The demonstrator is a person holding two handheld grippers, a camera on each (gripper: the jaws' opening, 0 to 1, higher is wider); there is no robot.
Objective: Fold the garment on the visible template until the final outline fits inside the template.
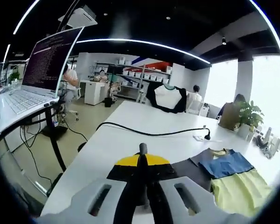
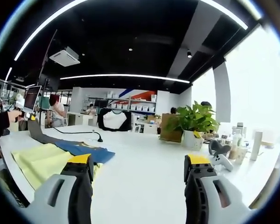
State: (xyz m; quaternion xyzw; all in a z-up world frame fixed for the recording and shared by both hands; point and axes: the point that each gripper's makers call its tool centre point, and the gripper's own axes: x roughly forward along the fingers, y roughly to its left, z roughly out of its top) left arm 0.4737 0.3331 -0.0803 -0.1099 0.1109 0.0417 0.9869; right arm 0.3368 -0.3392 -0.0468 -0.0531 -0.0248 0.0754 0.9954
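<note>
In the left gripper view, the left hand-held gripper point(image 1: 143, 161) has its yellow-tipped jaws pressed together with nothing between them, raised over the near edge of a long white desk point(image 1: 130, 140). The garment point(image 1: 231, 175), blue above and pale yellow below with a dark grey part, lies flat on the desk ahead and to the right of the jaws, apart from them. A black cable point(image 1: 154, 133) crosses the desk beyond.

In the right gripper view, the right hand-held gripper point(image 2: 142, 165) is wide open and empty. The garment point(image 2: 60, 156) lies just beyond its left jaw. A potted plant point(image 2: 191, 123) stands farther back.
</note>
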